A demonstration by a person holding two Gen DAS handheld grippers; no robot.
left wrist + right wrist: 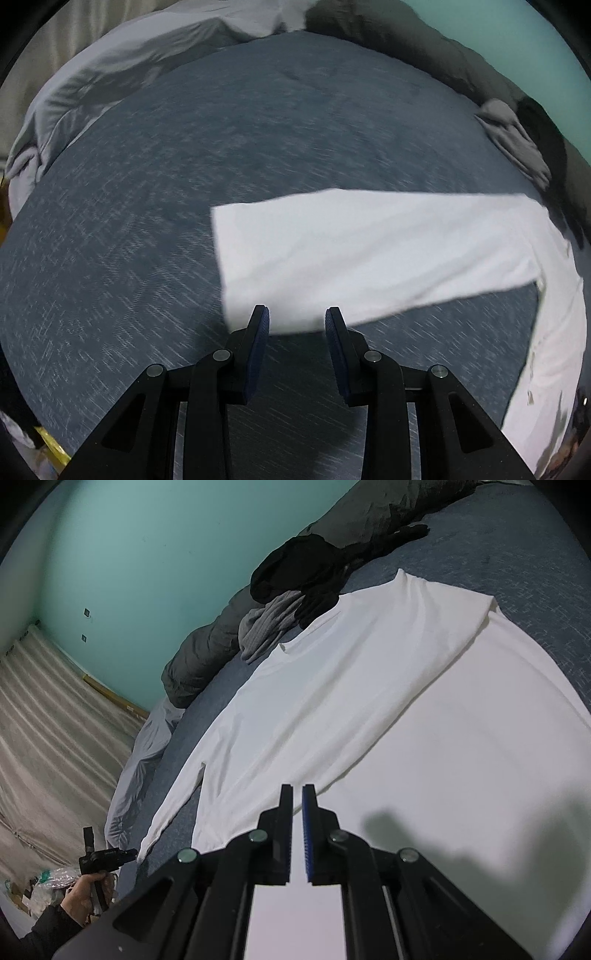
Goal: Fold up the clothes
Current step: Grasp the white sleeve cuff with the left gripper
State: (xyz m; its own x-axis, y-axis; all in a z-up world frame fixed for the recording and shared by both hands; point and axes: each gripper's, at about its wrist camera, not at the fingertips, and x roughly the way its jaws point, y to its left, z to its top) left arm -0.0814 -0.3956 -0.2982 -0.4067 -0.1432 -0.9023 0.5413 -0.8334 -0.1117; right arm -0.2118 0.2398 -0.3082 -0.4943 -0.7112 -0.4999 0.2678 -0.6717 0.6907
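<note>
Teal wall [147, 554], grey duvet [207, 657] (crumpled), blue bedspread [184, 184]

Your left gripper [296, 323] is black with blue ribbed pads [258, 350] and silver pivot screws; your sleeve [51, 928] is dark.

Left tool [297, 317] parted, right tool [297, 794] closed

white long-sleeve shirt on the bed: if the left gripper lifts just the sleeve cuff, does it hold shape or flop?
Likely flops: the white long-sleeve shirt lies flat and thin on the blue bedspread, its sleeve showing soft creases. Probably light, so the body may drag behind the cuff. The left gripper stands open at the cuff edge, gripping nothing.
</note>
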